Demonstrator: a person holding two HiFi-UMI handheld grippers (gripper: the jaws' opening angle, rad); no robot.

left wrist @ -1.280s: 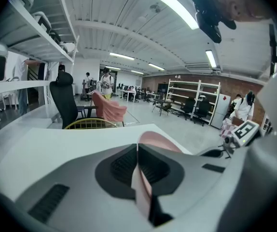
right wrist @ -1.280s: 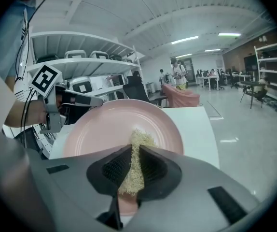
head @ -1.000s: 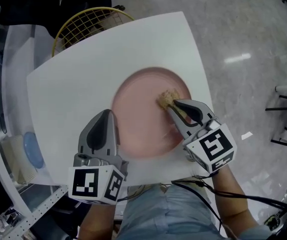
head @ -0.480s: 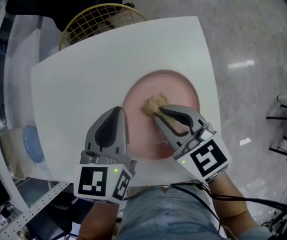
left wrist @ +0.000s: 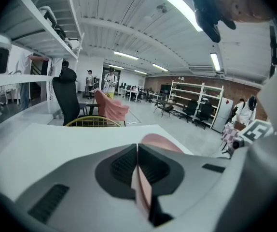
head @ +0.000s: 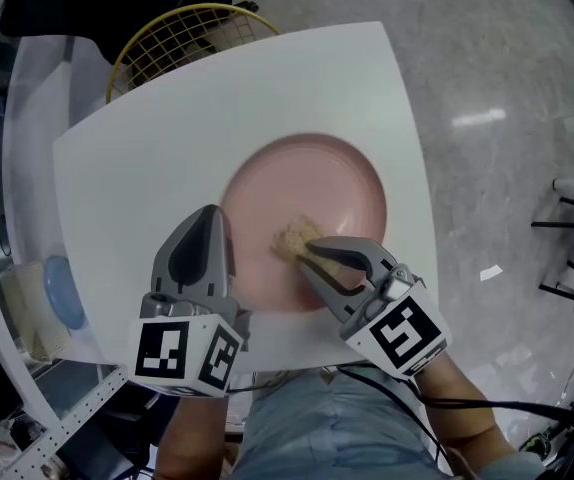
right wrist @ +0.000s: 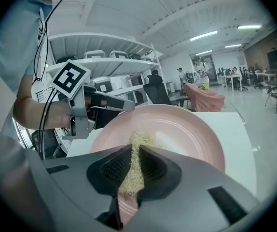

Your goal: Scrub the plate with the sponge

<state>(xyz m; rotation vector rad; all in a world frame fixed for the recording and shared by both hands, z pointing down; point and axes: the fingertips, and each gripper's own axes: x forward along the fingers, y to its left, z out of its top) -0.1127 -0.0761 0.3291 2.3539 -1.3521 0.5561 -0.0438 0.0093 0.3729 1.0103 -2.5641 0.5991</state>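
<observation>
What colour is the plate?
The plate is pink, clearest in the right gripper view.

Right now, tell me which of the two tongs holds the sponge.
The right tongs, shut on the tan sponge over the pink plate; the left tongs only pinch the plate's rim.

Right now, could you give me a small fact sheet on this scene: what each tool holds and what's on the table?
Left gripper: shut on left rim of the pink plate
Right gripper: shut on the tan fibrous sponge
Sponge: touching the plate's inside
Table: white, carries the plate
Beyond table: yellow wire basket
</observation>
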